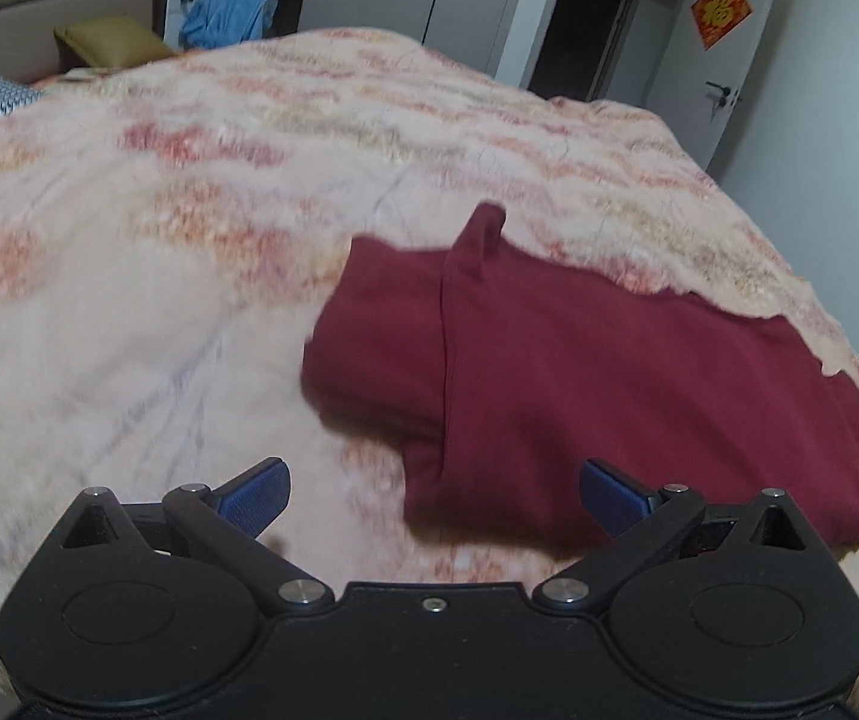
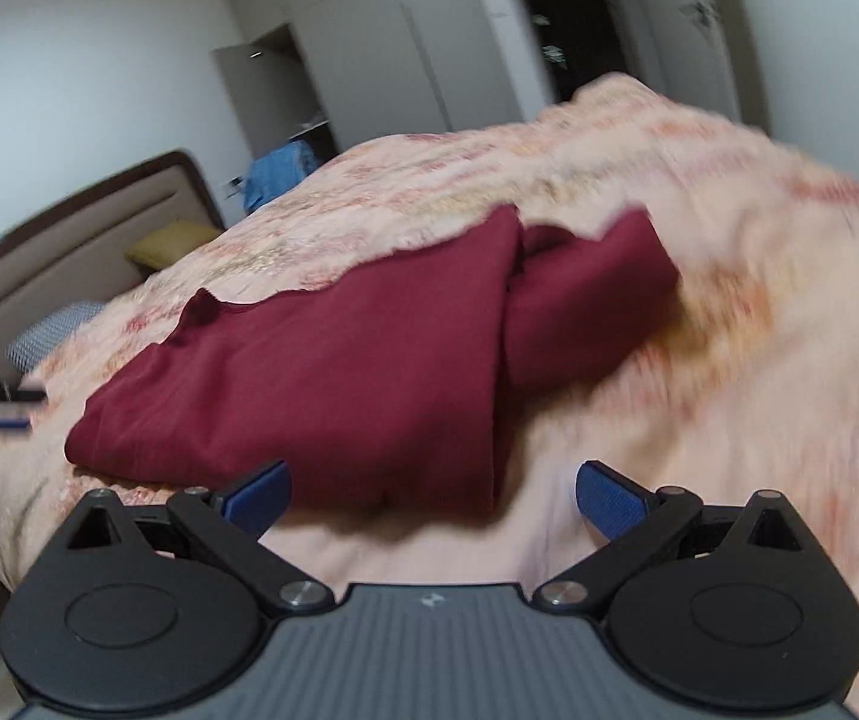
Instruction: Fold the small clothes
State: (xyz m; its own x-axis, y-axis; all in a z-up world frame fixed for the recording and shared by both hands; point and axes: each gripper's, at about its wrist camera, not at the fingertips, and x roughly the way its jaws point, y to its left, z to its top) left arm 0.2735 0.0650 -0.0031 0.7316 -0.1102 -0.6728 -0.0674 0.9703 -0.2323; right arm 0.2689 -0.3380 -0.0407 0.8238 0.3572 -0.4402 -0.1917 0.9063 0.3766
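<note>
Left wrist: left gripper [image 1: 434,498] hovers spread above garment [image 1: 579,372].

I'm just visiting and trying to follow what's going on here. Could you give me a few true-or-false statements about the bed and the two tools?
1. A dark red garment lies on the bedspread. True.
2. The left tool is clamped on the garment. False: its fingers are spread apart and hold nothing.
3. The right tool is open. True.
4. The garment is spread out flat in a single layer. False: it is partly folded, with layers lying over one another.
5. A blue cloth lies beyond the far side of the bed. True.
</note>
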